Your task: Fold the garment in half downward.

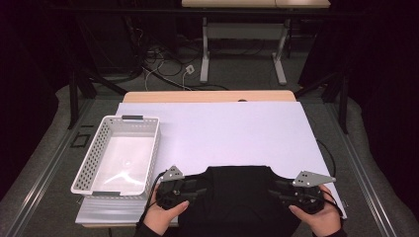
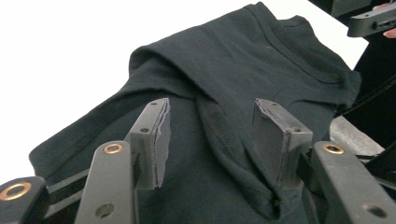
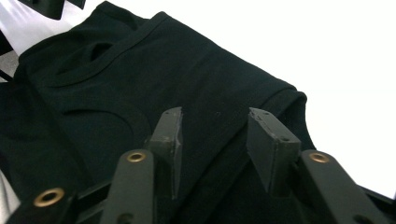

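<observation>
Jaws of both grippers released, cloth between but not pinched. Black T-shirt [image 1: 237, 197] lies at near edge of worktop [image 1: 222, 128], right of basket [image 1: 118, 153]. Soft, light, floppy; grab folded sleeve edges w/ left gripper [image 1: 190, 190] & right gripper [image 1: 279, 190].

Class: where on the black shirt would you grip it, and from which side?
Grip the black shirt at its two folded side edges, left gripper and right gripper each coming from its own side. The cloth lies flat; those raised folds probably give the open jaws something to pinch.

No readable text, label, brand, number or sign appears anywhere.
</observation>
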Demonstrator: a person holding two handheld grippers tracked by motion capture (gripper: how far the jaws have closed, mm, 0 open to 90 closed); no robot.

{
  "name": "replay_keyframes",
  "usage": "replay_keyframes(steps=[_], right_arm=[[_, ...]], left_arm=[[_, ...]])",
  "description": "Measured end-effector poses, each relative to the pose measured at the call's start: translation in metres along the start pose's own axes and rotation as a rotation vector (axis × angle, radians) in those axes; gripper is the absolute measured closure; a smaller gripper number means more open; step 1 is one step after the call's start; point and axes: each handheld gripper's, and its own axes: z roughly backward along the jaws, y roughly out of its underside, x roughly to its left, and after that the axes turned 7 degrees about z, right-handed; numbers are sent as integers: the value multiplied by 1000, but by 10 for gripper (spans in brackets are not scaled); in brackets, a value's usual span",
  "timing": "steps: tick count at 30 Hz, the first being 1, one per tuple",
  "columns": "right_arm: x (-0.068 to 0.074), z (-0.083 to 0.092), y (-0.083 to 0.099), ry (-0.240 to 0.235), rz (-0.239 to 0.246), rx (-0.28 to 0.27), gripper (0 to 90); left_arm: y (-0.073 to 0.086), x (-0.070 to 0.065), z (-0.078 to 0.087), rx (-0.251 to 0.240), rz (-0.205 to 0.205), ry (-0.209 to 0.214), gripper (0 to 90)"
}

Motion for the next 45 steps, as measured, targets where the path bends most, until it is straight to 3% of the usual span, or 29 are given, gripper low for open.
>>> replay_keyframes(steps=[8,18,19,22,27,36,45], right_arm=[[-5,-2,3,30,-10,-3,523],[-11,-3,6,60,-48,18,481],[-13,-4,8,66,-74,17,472],[-16,-4,10,78,-87,13,437],[-22,-6,14,116,-93,9,330],[-30,-11,20,146,-133,24,177],[-37,-8,24,201,-201,2,102]], left_arm=[[-1,6,0,-10,-16,-13,465],[-3,13,2,-19,52,-14,457],[-3,15,3,-2,71,-26,452],[-3,18,3,10,80,-42,437],[-1,22,1,4,109,-74,323],[1,27,-4,0,97,-149,158],[4,28,-7,-1,91,-195,147]])
